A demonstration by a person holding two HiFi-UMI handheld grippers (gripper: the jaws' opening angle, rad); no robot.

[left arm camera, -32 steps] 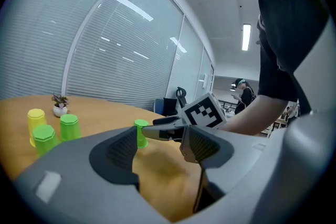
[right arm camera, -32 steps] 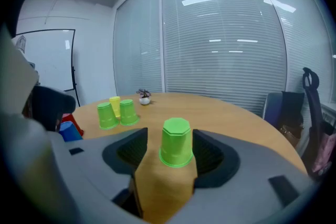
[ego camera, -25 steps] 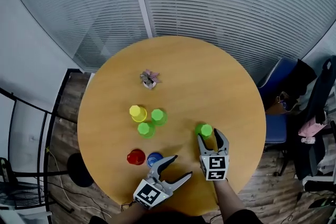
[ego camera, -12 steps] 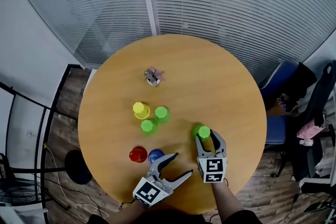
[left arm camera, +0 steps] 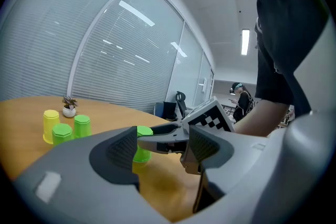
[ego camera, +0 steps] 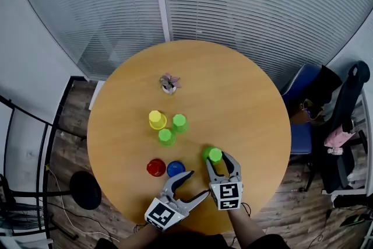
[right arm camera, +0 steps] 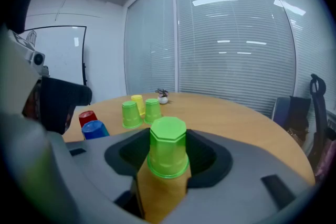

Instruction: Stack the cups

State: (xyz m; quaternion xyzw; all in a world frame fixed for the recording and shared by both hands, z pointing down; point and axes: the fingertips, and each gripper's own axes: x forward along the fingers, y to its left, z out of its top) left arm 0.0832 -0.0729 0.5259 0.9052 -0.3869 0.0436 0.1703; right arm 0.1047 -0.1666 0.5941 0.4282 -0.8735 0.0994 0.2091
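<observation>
All cups stand upside down on the round wooden table (ego camera: 233, 84). My right gripper (ego camera: 217, 159) is shut on a light green cup (ego camera: 214, 154), whose sides sit between the two pads in the right gripper view (right arm camera: 168, 147). Whether it is off the table I cannot tell. A yellow cup (ego camera: 155, 119) and two more green cups (ego camera: 179, 122) (ego camera: 166, 136) cluster near the middle. A red cup (ego camera: 155, 167) and a blue cup (ego camera: 175, 169) stand side by side at the front left. Just behind the blue cup, my left gripper (ego camera: 197, 183) is open and holds nothing.
A small potted plant (ego camera: 169, 83) stands beyond the cups. Window blinds (ego camera: 245, 3) close the far side. Office chairs (ego camera: 303, 125) are off the table's right edge. The right gripper's marker cube (left arm camera: 215, 118) shows close in front of the left gripper's jaws.
My right gripper has moved left and nearer with the green cup, closer to the blue cup and to the left gripper. The left gripper has hardly shifted.
</observation>
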